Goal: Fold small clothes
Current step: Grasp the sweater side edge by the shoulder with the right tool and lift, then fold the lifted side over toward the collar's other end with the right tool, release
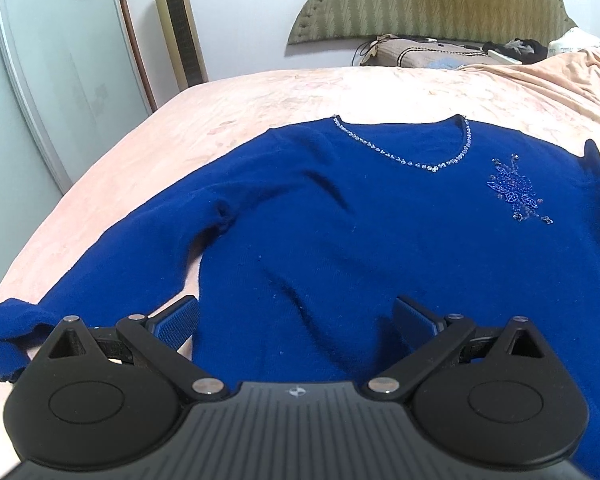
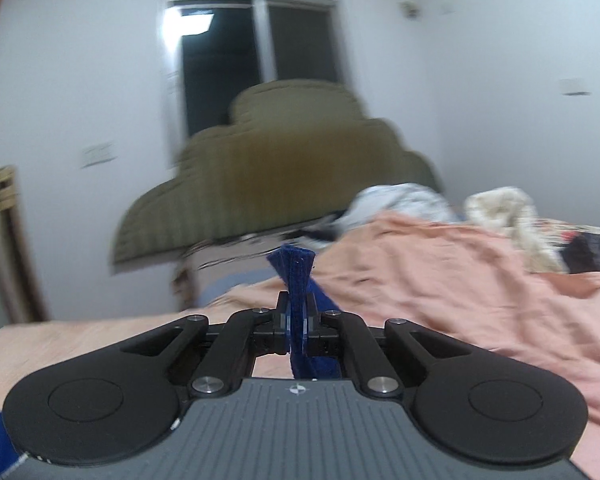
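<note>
A royal blue sweater (image 1: pixel 380 208) with a beaded neckline and a beaded flower on the chest lies face up on the pink bed (image 1: pixel 172 128). Its left sleeve (image 1: pixel 100 280) stretches down to the left, cuff near the bed edge. My left gripper (image 1: pixel 296 316) is open, its jaws spread over the sweater's lower left side. My right gripper (image 2: pixel 298 312) is shut on a pinched strip of blue sweater fabric (image 2: pixel 296 268), lifted above the bed. The right wrist view is blurred.
An olive padded headboard (image 1: pixel 428 4) and a pillow (image 1: pixel 420 54) stand at the far end. A gold tower fan (image 1: pixel 178 20) and a glass wardrobe door (image 1: pixel 52 64) are left. Rumpled pink blanket (image 2: pixel 460 272) and other bedding lie at the right.
</note>
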A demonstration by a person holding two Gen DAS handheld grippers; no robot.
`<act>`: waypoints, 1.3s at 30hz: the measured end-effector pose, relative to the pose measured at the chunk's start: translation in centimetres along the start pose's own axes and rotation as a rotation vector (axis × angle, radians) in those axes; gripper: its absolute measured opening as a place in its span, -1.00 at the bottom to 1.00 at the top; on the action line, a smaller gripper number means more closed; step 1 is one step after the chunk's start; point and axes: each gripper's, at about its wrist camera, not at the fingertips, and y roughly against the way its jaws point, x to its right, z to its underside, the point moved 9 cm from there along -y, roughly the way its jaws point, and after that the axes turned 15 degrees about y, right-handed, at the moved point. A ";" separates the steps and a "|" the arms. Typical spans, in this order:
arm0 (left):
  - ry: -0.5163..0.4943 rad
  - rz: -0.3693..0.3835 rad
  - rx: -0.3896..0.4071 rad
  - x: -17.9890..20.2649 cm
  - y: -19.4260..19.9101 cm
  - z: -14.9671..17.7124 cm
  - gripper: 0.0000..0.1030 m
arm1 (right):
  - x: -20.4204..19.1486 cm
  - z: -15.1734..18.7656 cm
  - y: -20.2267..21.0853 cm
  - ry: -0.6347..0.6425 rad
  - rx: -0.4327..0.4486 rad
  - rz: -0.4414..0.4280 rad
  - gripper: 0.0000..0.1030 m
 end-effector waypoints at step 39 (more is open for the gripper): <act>0.061 0.008 -0.008 -4.6 -0.4 0.9 1.00 | -41.5 3.0 0.4 0.189 -0.219 -0.612 -0.86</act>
